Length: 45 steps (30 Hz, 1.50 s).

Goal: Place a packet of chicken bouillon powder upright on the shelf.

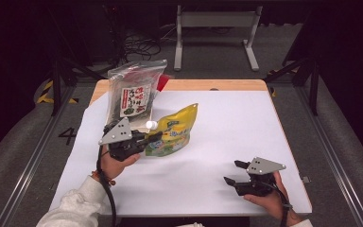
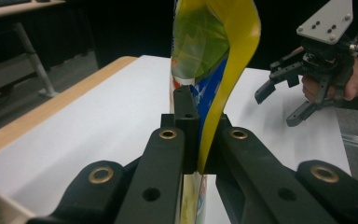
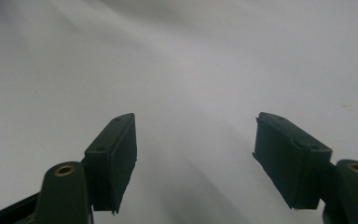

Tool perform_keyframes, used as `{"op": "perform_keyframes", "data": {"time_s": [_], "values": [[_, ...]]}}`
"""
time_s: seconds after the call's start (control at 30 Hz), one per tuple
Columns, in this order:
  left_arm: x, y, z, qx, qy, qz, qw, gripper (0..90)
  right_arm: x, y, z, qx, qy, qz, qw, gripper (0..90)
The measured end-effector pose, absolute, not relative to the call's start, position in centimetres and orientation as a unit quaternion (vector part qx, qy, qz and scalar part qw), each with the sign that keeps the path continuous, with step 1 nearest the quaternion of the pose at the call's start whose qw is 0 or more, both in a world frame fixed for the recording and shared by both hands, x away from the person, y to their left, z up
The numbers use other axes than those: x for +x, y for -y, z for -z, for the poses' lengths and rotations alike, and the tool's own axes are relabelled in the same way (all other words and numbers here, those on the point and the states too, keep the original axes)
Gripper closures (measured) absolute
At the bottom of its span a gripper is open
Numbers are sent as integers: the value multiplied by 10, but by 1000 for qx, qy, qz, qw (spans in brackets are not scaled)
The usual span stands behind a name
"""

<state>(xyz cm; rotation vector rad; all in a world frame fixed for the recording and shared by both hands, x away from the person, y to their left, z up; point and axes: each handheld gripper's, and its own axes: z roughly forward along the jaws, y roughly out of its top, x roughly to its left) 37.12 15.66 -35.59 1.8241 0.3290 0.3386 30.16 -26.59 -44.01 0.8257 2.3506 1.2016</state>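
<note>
A yellow pouch [image 1: 176, 128] with green and blue print and a white cap lies left of the table's middle, its near end lifted. My left gripper [image 1: 154, 138] is shut on that end; in the left gripper view the pouch [image 2: 214, 42] rises upright from between the black jaws of this gripper [image 2: 196, 140]. My right gripper [image 1: 231, 172] rests near the front right of the table with its jaws wide apart. Nothing lies between the jaws of my right gripper [image 3: 195, 156], which hang over the bare white cover. It also appears far off as the right gripper [image 2: 279, 100].
A clear bag of dark seaweed [image 1: 133, 92] with a white label stands behind the pouch at the back left. A white sheet [image 1: 227, 123] covers the wooden table [image 1: 208, 85]. Beyond the table, a bench frame [image 1: 215, 28] and cables sit on the floor.
</note>
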Motion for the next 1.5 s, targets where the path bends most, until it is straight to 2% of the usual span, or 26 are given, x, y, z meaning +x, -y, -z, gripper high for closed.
{"op": "perform_keyframes", "data": {"time_s": [0.33, 0.67, 0.9, 1.17, 1.5], "values": [[376, -202, 337, 762, -161, -186, 599, 896, 299, 268, 441, 298, -832, -428, 190, 294], [393, -236, 338, 751, -197, -213, 593, 896, 301, 268, 444, 304, -832, -424, 187, 293], [403, -249, 344, 757, -201, -209, 586, 895, 301, 269, 446, 306, -833, -423, 184, 293], [412, -263, 352, 774, -183, -171, 582, 894, 301, 270, 447, 312, -830, -426, 178, 277], [427, -264, 370, 774, -221, -162, 571, 893, 298, 269, 445, 308, -832, -426, 178, 270]]}}
